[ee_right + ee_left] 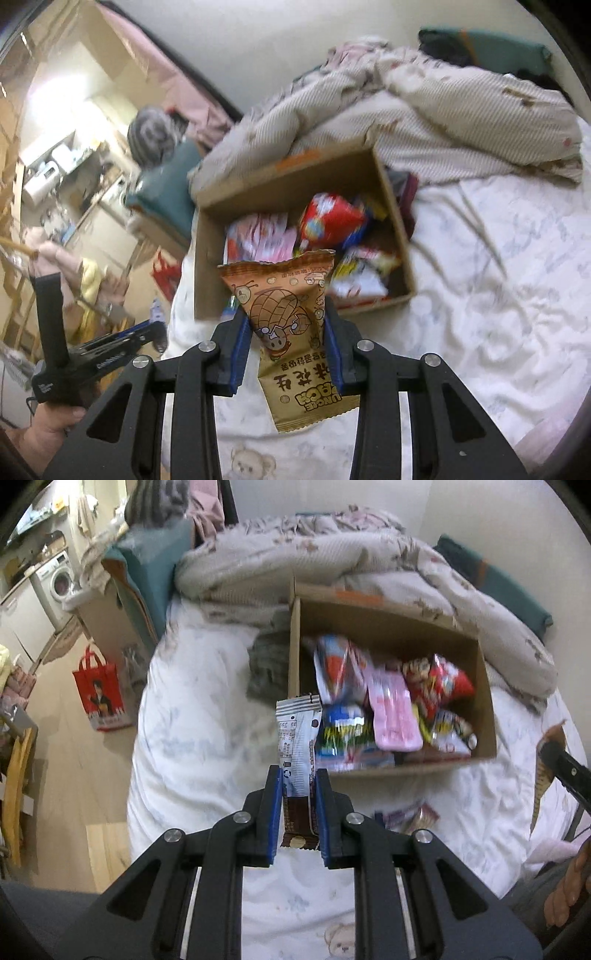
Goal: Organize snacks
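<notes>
The left gripper is pinching a white and brown wrapper just short of the cardboard box on the bed. The right gripper is clamping a tan peanut packet over the box's near edge, above the snacks piled inside.

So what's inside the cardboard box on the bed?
The cardboard box holds a loose pile of snack packets: a red bag, a pink packet, several others. Its floor beneath them is covered.

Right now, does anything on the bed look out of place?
Yes: one snack packet lies loose on the sheet, outside the cardboard box holding the others. It is blurred, so its kind is unclear.
</notes>
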`<state>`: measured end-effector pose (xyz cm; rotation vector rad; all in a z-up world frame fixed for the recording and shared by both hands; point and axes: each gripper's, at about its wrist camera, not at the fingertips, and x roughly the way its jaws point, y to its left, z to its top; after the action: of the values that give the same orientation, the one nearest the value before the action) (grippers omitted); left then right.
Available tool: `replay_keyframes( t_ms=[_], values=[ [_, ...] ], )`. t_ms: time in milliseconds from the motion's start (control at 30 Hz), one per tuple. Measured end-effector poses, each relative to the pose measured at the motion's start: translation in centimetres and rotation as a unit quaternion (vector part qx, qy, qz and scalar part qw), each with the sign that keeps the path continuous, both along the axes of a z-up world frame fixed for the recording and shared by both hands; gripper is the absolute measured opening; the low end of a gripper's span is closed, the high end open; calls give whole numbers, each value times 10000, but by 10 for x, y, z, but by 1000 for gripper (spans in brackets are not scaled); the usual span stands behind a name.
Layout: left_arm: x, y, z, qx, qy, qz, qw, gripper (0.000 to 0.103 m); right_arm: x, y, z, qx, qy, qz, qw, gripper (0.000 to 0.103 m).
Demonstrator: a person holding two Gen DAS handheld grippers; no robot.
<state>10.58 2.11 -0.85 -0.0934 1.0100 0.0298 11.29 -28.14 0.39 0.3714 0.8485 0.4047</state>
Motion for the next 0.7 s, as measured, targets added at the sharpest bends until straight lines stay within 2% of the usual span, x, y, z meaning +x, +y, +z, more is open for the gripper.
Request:
replay_keyframes(
  t_ms=[100, 267, 400, 567, 700],
  values=[
    [9, -1, 2, 23, -24, -24, 10000, 14, 5, -8, 2, -5, -21, -180, 9998, 37],
    [31, -10, 1, -38, 46, -218, 9997, 14, 20, -5, -8, 119, 217, -210, 9995, 37],
    [54, -22, 4, 18, -11, -402, 9992, 14, 35, 2, -3, 45, 118, -264, 9996, 37],
    [80, -31, -2, 105, -195, -610, 9979, 14, 73, -9, -7, -82, -13, -504, 9987, 37],
    [91, -28, -21, -180, -10, -544, 9984, 14, 100, -20, -17, -63, 86, -645, 9979, 37]
  ],
)
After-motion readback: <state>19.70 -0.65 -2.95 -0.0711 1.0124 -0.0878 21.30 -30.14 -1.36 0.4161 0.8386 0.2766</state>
